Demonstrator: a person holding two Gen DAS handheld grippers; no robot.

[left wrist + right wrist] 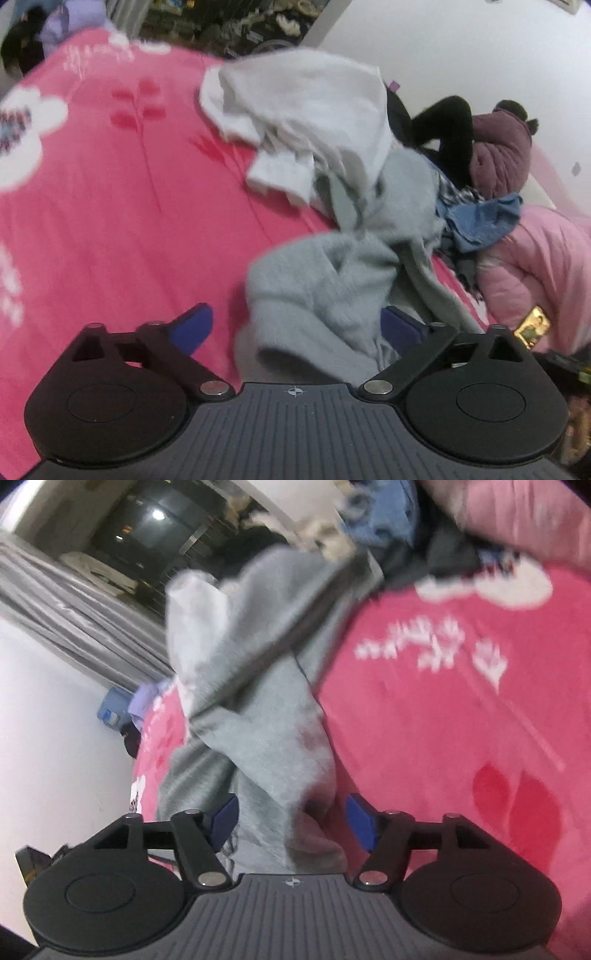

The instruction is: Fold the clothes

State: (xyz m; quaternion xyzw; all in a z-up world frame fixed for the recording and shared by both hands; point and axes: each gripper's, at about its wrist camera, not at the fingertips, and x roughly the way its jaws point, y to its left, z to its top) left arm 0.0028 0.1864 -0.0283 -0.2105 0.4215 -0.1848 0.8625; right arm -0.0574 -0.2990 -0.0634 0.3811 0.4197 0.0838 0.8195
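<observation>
My left hand-held gripper (pixel 295 328) stands released, its blue pads (pixel 194 326) spread wide apart, and a fold of the pale grey-blue fuzzy sweater (pixel 332 280) lies loosely in the gap without either pad pressing on it. That sweater sprawls in a rumpled heap on the bright pink bedspread (pixel 110 221), which carries white flower shapes and red leaf prints. Just behind the sweater, and partly draped over it, sits a white garment (pixel 303 103), crumpled and bunched. Further back against the white wall (pixel 461 48) I see a pile of other clothes: something black (pixel 450 125), a maroon puffy jacket (pixel 506 151), and a blue denim piece (pixel 484 218), beside a pale pink quilt (pixel 535 266). My right hand-held gripper (pixel 291 821) is also released, its blue pads (pixel 225 818) apart, with a grey garment (pixel 266 709) hanging between them; the cloth passes close to the left pad, though the blur keeps me from telling whether it touches. In this view the bedspread (pixel 443 720) fills the right side, grey curtains (pixel 74 616) hang at the left, and a dark window (pixel 147 535) shows beyond them. Both views are smeared with motion blur.
</observation>
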